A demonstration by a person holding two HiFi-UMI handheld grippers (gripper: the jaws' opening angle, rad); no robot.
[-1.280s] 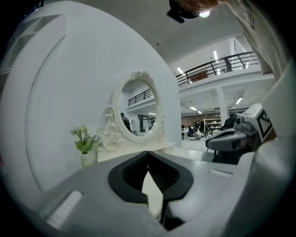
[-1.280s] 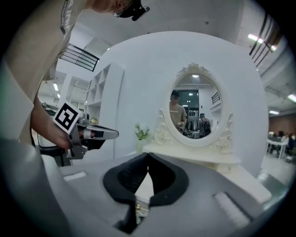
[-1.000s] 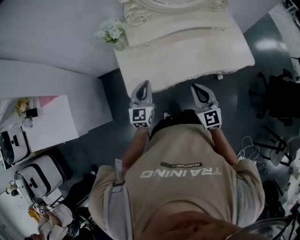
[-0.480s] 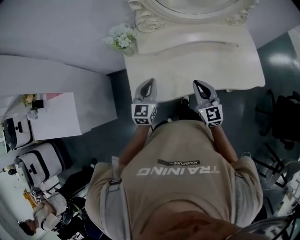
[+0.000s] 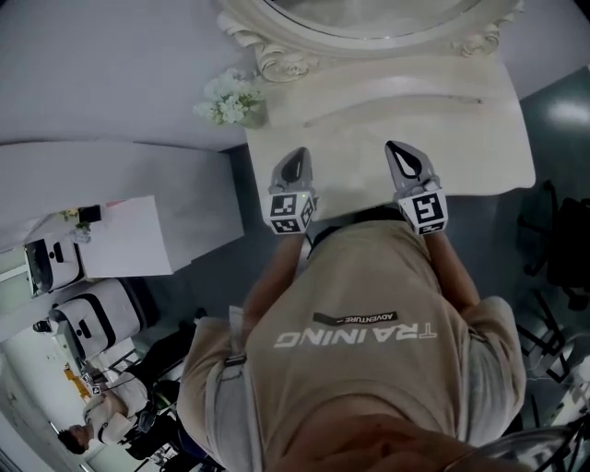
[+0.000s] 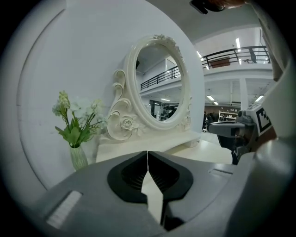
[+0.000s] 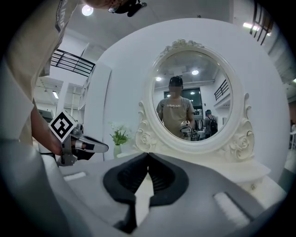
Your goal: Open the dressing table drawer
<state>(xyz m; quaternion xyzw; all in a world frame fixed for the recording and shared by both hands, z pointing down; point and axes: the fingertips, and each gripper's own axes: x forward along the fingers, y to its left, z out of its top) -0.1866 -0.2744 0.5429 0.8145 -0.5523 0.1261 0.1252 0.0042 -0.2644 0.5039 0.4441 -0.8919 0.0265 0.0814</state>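
The cream dressing table [image 5: 461,120] with its oval mirror [image 5: 369,18] stands straight ahead of me. Its drawer front is hidden below the tabletop's front edge in every view. My left gripper [image 5: 297,161] hovers over the front edge of the tabletop, jaws shut and empty. My right gripper [image 5: 401,152] hovers beside it at the same edge, also shut with nothing held. The left gripper view shows its closed jaws [image 6: 147,157] aimed at the mirror [image 6: 159,83] and tabletop. In the right gripper view the closed jaws [image 7: 148,159] face the mirror [image 7: 192,95].
A vase of white flowers [image 5: 229,100] stands at the table's back left corner. A white cabinet [image 5: 120,235] and a bag [image 5: 92,323] are to the left, dark chairs [image 5: 562,249] to the right. Another person [image 5: 101,429] is at the lower left.
Both grippers have moved forward, from short of the dressing table to over its front edge. The table has come closer in the head view. The jaws stay shut.
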